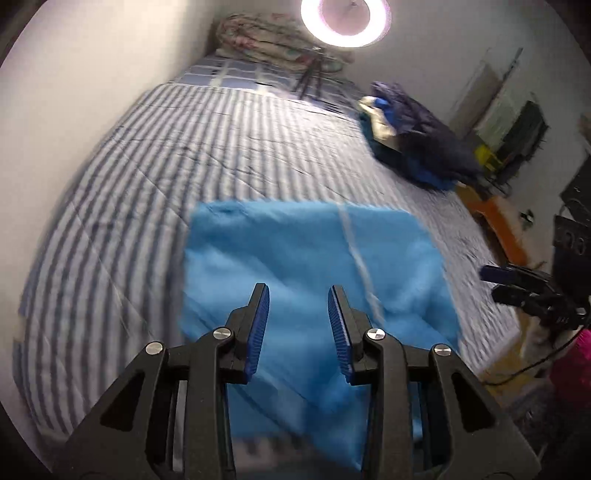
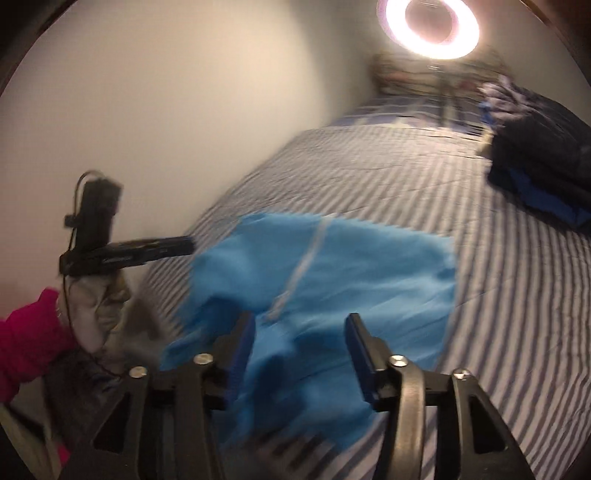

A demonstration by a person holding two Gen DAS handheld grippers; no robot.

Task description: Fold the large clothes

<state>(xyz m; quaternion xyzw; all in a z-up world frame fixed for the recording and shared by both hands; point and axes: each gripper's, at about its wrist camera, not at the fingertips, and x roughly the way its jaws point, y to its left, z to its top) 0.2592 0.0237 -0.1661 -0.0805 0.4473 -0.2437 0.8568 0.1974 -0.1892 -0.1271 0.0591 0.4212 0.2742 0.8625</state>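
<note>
A bright blue, soft fabric garment [image 1: 306,266] lies folded into a rough rectangle on the near part of a bed covered with a grey-and-white striped quilt [image 1: 155,155]. Its far edge runs fairly straight across the stripes, its left edge is clean, and a pale drawstring or seam [image 2: 303,266] crosses it lengthwise. The near edge hangs toward the foot of the bed; in the right wrist view that end looks bunched and uneven, though motion blur hides detail.

The left gripper [image 1: 299,325] hovers above the garment's near half with its blue-padded jaws partly apart and nothing between them. The right gripper [image 2: 299,354] has its jaws spread wider, also clear of the cloth, with no fabric pinched. Each gripper shows in the other's view, off to the garment's side: the right one [image 1: 517,288] beyond the bed's right edge, the left one [image 2: 129,251] held by a hand in a pale glove [image 2: 96,314] with a magenta sleeve [image 2: 26,339].

Open striped quilt stretches left of and beyond the garment up to a plain white wall [image 2: 166,110]. A heap of dark navy and blue clothes [image 1: 417,136] sits well apart at the far right edge of the bed. At the head lie a checked blue sheet [image 1: 236,74], a bundled floral quilt [image 1: 266,40] and a glowing ring light on a stand [image 1: 345,22]. An orange piece of furniture [image 1: 498,221] stands beside the bed on the right.
</note>
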